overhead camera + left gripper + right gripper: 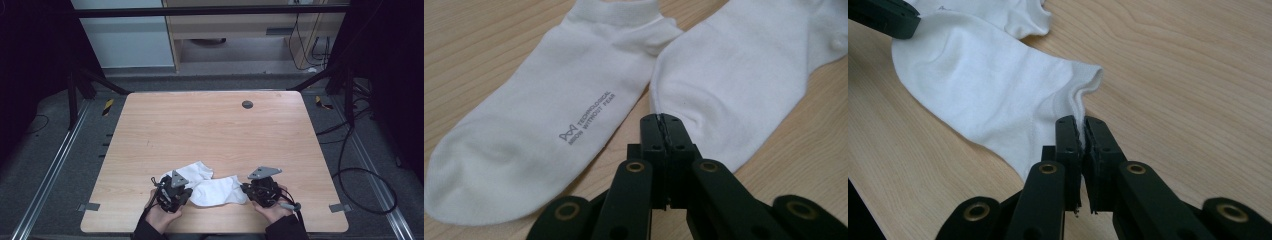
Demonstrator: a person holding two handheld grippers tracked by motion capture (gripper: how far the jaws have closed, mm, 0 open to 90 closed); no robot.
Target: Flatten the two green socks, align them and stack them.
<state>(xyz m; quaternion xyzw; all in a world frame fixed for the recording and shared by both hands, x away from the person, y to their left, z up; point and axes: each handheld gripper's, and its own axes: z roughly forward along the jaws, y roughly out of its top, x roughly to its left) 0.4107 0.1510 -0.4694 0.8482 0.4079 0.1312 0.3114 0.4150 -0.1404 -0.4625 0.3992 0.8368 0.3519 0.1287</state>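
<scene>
Two white ankle socks lie near the front edge of the wooden table (pixel 210 125). One sock (pixel 220 191) (pixel 734 75) (pixel 978 85) stretches between both grippers. My left gripper (pixel 186 195) (pixel 663 120) is shut on its toe edge. My right gripper (pixel 246 190) (pixel 1082 127) is shut on its cuff end, and white fabric shows between the jaws. The other sock (pixel 192 172) (pixel 554 120) (pixel 1018 15), with small grey print, lies flat just behind the left gripper, its cuff touching the held sock. A part of the left gripper (pixel 883 17) is seen at the far end of the held sock.
A dark round grommet (pixel 247 104) sits in the tabletop at the far right. Bare wood stretches behind the socks. Grey tape tabs (pixel 340 207) mark the front corners. Cables (pixel 360 175) lie on the floor to the right of the table.
</scene>
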